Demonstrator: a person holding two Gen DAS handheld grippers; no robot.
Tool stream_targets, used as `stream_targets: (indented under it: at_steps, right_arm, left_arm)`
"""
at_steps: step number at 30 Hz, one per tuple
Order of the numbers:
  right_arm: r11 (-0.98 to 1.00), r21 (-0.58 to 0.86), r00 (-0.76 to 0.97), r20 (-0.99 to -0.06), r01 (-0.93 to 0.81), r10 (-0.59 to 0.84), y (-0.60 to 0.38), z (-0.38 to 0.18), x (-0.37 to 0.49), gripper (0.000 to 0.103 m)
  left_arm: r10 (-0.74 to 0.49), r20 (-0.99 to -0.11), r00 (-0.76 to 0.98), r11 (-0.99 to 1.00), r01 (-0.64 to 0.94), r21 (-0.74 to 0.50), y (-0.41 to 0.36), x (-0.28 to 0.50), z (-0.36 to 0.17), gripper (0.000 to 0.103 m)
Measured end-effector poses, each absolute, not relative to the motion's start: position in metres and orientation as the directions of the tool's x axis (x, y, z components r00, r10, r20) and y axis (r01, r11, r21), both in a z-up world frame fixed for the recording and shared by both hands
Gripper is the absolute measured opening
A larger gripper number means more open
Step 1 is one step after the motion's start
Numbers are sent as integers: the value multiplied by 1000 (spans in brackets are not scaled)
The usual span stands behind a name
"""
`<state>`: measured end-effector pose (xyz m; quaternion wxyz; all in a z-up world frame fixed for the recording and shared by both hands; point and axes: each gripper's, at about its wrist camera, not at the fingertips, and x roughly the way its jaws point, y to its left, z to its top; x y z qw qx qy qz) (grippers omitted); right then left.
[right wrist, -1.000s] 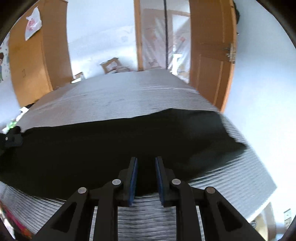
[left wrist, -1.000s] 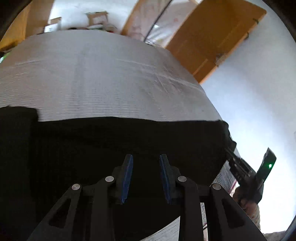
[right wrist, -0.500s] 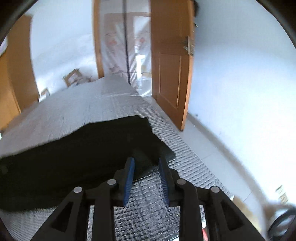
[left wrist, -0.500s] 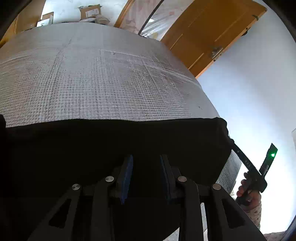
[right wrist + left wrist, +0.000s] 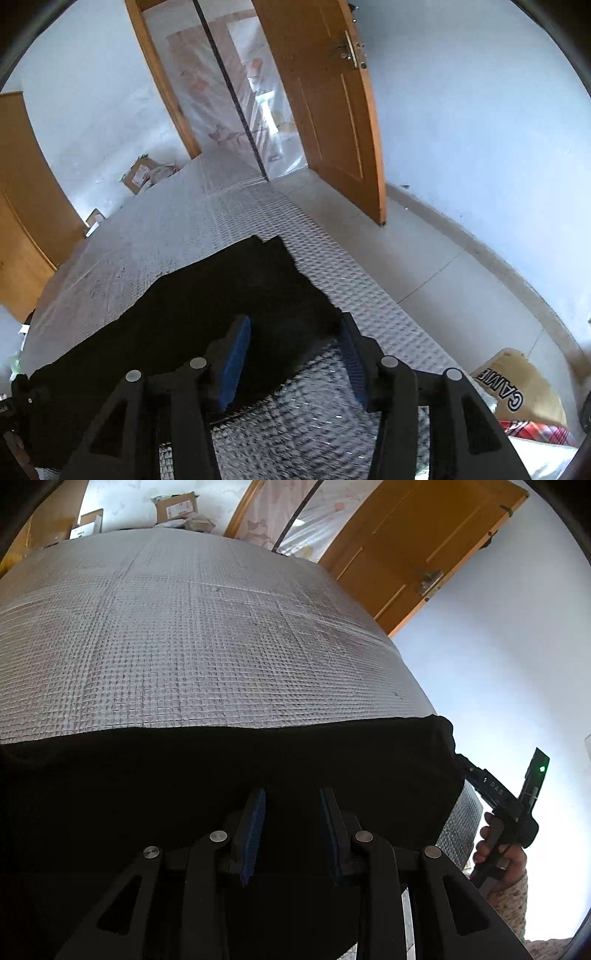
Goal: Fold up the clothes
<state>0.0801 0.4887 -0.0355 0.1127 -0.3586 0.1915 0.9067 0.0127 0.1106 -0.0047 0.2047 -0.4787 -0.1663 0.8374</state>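
- Black cloth garment (image 5: 221,794) lies flat across the lower half of the left wrist view, on the silver quilted foil-covered surface (image 5: 184,635).
- Left hand-held gripper (image 5: 291,834): jaws parted, blue pads over the garment, nothing held.
- Right hand-held gripper (image 5: 291,358): jaws wide apart, straddling the garment's corner, nothing clamped.
- Lower right of the left wrist view: a hand (image 5: 498,856) in a speckled sleeve grips the right tool's handle, tilted up toward the garment's edge.

A black garment (image 5: 221,775) lies spread flat across the silver quilted mat (image 5: 207,635).
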Motion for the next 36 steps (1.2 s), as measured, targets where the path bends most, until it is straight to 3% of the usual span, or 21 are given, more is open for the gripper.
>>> stream_targets:
  at_steps: [2,5,7,9,14,28,36]
  right_arm:
    - [-902,272,-720,-691,-337,61,488,-36,79,48]
    - [-902,280,-724,-688,-329,51,486,-36,77,35]
    - [-902,285,-727,-685,-323,44,485,-36,75,18]
    - [-905,286,-731,-681,-313,37,484,-35,75,10]
    - [-898,305,-765,-642,-315,50,487,-25,85,8]
    - [-882,338,-746,-665,-327,22,499,-39,84,8]
    - [-911,337,-809,-588,-237,-7,479,-9,91,8]
  left_arm:
    - [502,-733,-459,-861,-185,-474,111,13,-5,31]
    - [503,-731,-461,-860,-185,-476,112,13,-5,31]
    - [503,-731,-461,-860,-184,-476,112,13,-6,31]
    - [503,-730,-462,-860,-185,-475,111,13,-6,31]
    - [511,-726,-460,-855,-187,-483,110,13,-7,31]
    - [520,-722,-456,-850,-189,-492,111,14,-9,31]
    - [535,-716,-448,-839,-181,-514,108,15,-8,31]
